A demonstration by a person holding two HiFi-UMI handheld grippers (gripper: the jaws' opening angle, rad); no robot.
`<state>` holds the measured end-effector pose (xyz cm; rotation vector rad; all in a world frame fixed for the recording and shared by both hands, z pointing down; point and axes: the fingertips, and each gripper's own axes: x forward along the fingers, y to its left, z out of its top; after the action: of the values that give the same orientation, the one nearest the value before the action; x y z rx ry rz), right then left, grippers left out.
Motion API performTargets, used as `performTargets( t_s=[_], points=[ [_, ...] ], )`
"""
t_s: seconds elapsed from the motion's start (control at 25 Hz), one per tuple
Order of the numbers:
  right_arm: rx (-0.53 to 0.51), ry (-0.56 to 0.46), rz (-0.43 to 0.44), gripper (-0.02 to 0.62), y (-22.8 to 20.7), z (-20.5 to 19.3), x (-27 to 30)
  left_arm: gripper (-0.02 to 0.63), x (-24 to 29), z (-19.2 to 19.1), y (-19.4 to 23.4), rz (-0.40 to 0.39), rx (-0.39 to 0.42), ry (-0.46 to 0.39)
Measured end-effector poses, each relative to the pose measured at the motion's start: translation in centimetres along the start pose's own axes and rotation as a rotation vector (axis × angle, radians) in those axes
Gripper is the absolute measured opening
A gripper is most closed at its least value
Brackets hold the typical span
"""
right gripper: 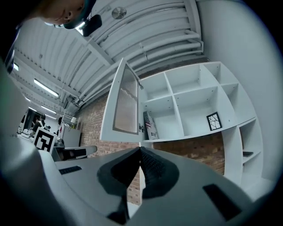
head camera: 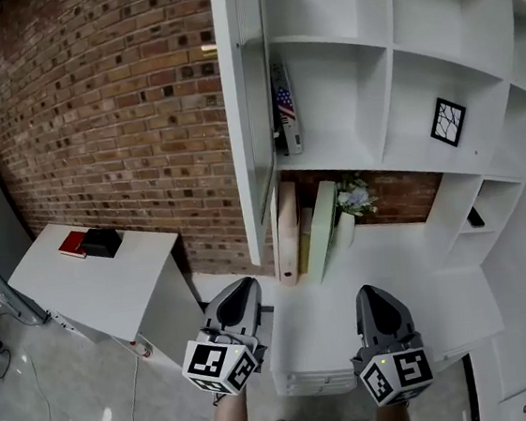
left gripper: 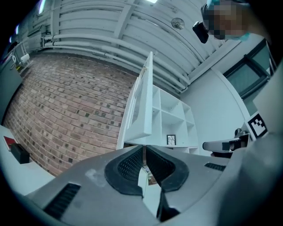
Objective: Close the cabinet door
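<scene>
The white cabinet door (head camera: 250, 112) stands wide open, swung out edge-on toward me at the left end of the white wall shelving (head camera: 389, 77). In the right gripper view the cabinet door (right gripper: 124, 108) shows a ribbed glass panel. The left gripper view has the cabinet door (left gripper: 143, 110) above the jaws. My left gripper (head camera: 240, 304) and right gripper (head camera: 376, 307) hang low in front of the counter, well below the door and touching nothing. Both are shut with jaw tips meeting: left gripper (left gripper: 143, 152), right gripper (right gripper: 140, 152).
A book with a flag cover (head camera: 284, 108) stands in the open compartment. A framed picture (head camera: 447, 121) sits further right. Binders (head camera: 289, 230) and a plant (head camera: 351, 199) stand on the white counter (head camera: 368, 306). A white table (head camera: 92, 281) with a red book and a black box stands by the brick wall.
</scene>
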<state>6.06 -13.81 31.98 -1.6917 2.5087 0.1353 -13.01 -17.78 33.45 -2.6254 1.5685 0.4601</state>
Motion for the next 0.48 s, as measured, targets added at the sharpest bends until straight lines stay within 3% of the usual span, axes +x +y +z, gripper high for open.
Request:
performTargets(
  t_s=[0.24, 0.48],
  points=[
    [0.004, 0.022, -0.034, 0.0, -0.3, -1.9, 5.2, 0.031, 3.8, -1.3, 2.6, -0.091, 0.054, -0.022],
    [-0.008, 0.042, -0.077, 0.0, -0.7, -2.9, 6.0, 0.032, 5.0, -2.0, 2.6, -0.171, 0.078, -0.064]
  ],
)
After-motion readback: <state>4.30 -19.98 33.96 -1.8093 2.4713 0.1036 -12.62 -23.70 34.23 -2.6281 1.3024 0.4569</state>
